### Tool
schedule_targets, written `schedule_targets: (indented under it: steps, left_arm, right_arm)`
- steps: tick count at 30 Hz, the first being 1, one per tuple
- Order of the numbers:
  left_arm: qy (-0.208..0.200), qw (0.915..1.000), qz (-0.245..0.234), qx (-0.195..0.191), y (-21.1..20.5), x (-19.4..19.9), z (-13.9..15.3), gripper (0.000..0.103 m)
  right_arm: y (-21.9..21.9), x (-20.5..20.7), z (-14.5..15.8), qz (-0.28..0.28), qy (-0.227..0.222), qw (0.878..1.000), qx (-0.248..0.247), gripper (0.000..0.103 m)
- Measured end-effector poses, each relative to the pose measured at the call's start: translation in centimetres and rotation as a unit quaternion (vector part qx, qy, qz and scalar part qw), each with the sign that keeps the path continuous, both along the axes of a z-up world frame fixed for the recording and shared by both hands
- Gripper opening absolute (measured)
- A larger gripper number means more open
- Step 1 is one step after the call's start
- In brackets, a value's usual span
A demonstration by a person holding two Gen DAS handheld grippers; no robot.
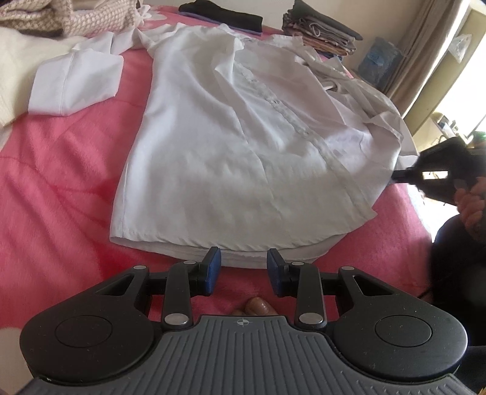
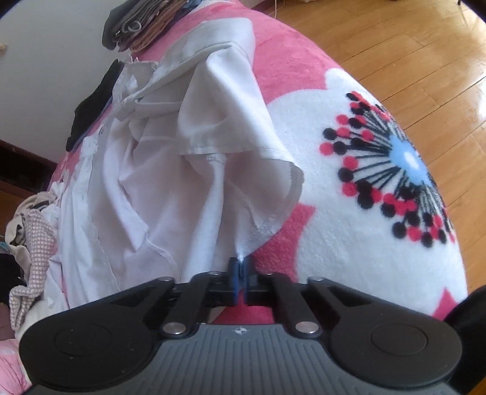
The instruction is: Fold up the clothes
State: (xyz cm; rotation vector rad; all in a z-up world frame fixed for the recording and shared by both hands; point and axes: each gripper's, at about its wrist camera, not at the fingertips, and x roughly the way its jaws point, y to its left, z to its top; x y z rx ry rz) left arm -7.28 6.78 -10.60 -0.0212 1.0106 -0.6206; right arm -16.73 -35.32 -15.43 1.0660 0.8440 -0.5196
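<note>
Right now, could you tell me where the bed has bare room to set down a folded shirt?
Bare pink blanket lies between the white shirt and the bed's left edge, below its spread sleeve. The flower-print patch beside the right gripper is also free. The far end is crowded: folded stack, black garment, checked pile.

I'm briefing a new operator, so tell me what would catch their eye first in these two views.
A white button-front shirt lies spread across the middle of a pink fleece blanket. The right claw is shut on a pinch of the shirt's edge, beside a big white flower with red and black dots printed on the blanket. The left claw waits open at the shirt's near hem.
</note>
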Motion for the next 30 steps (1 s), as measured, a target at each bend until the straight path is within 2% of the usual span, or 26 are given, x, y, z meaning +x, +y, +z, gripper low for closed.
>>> schedule_targets:
  steps: [9,14,17,21,23,26,30]
  left_arm:
    - [0.0,0.9999,-0.014,-0.006,0.6,0.3,-0.1,0.033]
    - [0.002,0.9997,-0.026,-0.003,0.6,0.4,-0.3,0.033]
    - [0.004,0.9996,-0.027,-0.005,0.8,0.5,-0.5,0.033]
    - [0.006,0.9996,-0.029,-0.001,1.1,0.4,-0.6,0.033]
    - [0.007,0.9995,-0.03,0.003,1.4,0.3,-0.4,0.033]
    - [0.008,0.9995,-0.028,0.009,2.3,0.0,-0.1,0.033]
    - [0.016,0.9998,-0.012,0.004,3.3,0.0,0.0,0.036]
  right_arm:
    - [0.9,-3.2,3.4,0.077,0.071,0.993,-0.055,0.0]
    - [1.3,-3.7,5.2,0.132,0.11,0.98,-0.1,0.0]
    - [1.7,-3.5,5.4,0.165,0.145,0.967,-0.13,0.0]
    - [2.3,-2.9,5.5,0.196,0.166,0.958,-0.131,0.003]
    - [2.4,-2.8,5.9,0.2,0.172,0.955,-0.137,0.009]
    - [2.9,-3.3,7.4,0.204,0.178,0.946,-0.179,0.024]
    - [5.0,-3.7,10.6,0.222,0.161,0.918,-0.286,0.025]
